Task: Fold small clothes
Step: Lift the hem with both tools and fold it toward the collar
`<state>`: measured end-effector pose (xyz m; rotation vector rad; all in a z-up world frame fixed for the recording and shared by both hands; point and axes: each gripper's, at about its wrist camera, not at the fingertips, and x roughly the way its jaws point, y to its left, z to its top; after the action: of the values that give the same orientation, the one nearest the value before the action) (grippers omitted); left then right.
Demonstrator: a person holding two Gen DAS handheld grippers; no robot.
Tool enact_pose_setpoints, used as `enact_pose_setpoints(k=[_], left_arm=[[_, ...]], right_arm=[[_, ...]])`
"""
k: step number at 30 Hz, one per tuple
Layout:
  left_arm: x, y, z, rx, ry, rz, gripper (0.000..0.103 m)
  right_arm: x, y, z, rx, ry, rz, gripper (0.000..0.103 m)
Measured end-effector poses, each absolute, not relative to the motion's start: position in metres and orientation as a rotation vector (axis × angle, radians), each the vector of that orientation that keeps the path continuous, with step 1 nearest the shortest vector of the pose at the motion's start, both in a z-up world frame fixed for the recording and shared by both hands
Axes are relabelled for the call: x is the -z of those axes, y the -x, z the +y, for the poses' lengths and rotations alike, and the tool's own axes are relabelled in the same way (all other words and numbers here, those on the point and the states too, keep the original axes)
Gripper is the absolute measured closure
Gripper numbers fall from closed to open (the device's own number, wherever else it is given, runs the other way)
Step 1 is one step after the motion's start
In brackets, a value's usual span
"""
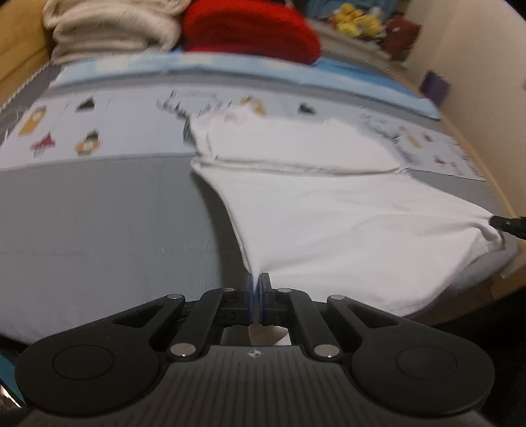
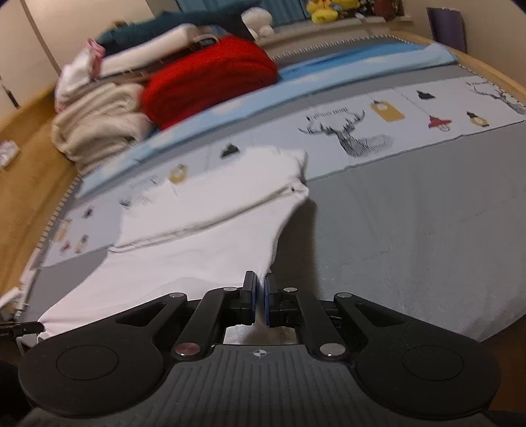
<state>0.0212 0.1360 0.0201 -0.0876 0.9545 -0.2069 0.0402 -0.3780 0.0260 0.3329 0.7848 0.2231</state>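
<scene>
Above mat [image 1: 98,213]: both grippers angled down, pinching white garment [image 1: 328,213].

A home, likely a bedroom or playroom. A grey foam floor mat with a deer-print panel [image 2: 411,210] covers the wooden floor [image 2: 29,170]. At 11 o'clock sit folded cream and red knit blankets [image 2: 210,82]; yellow plush toys [image 2: 325,10] at 1 o'clock.

We count one white cotton garment [image 1: 328,216] spread on one grey padded mat [image 1: 98,213]. We hold two black two-finger grippers, the left gripper [image 1: 256,285] and the right gripper [image 2: 260,289]. Behind lie one red folded knit [image 2: 210,78], one cream folded blanket [image 2: 98,128] and one cluster of yellow plush toys [image 1: 358,19], too blurred to number.
</scene>
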Motion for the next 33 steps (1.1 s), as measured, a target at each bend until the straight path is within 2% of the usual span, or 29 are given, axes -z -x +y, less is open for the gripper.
enact_pose_setpoints(k=[6,9,12,17,20,21,22,24,25,26,28,30,33], left_arm=[[-0.088,0.033,0.158,0.305,0.088,0.860,0.101],[-0.095,0.030,0.166,0.314,0.120,0.849,0.101],[-0.073,-0.008,0.172,0.288,0.171,0.870,0.100],[-0.007,-0.116,0.180,0.232,0.219,0.960,0.100],[0.027,-0.171,0.193,0.160,0.299,0.980,0.099],[0.034,-0.182,0.200,0.131,0.338,0.973,0.098],[0.040,-0.189,0.207,0.121,0.380,0.970,0.093],[0.046,-0.197,0.211,0.130,0.391,1.001,0.092],[0.045,-0.198,0.208,0.127,0.355,1.006,0.087],[0.044,-0.198,0.204,0.127,0.305,1.008,0.078],[0.047,-0.199,0.198,0.145,0.239,1.031,0.065],[0.057,-0.199,0.197,0.144,0.234,1.049,0.064],[0.075,-0.200,0.194,0.127,0.230,1.087,0.064]], right_arm=[[-0.071,0.014,-0.395,-0.314,-0.390,0.694,0.099],[-0.076,0.013,-0.399,-0.321,-0.397,0.691,0.099],[-0.057,-0.023,-0.397,-0.286,-0.393,0.737,0.099],[-0.012,-0.118,-0.377,-0.232,-0.332,0.846,0.099],[0.009,-0.174,-0.372,-0.136,-0.294,0.860,0.098],[0.014,-0.187,-0.372,-0.068,-0.271,0.837,0.095],[0.019,-0.196,-0.373,-0.035,-0.259,0.829,0.095],[0.029,-0.206,-0.376,-0.047,-0.299,0.849,0.095],[0.034,-0.209,-0.375,-0.078,-0.305,0.872,0.095],[0.037,-0.211,-0.372,-0.116,-0.287,0.893,0.095],[0.042,-0.213,-0.359,-0.172,-0.192,0.924,0.087],[0.055,-0.213,-0.350,-0.189,-0.114,0.945,0.079],[0.078,-0.220,-0.345,-0.179,-0.037,1.003,0.078]])
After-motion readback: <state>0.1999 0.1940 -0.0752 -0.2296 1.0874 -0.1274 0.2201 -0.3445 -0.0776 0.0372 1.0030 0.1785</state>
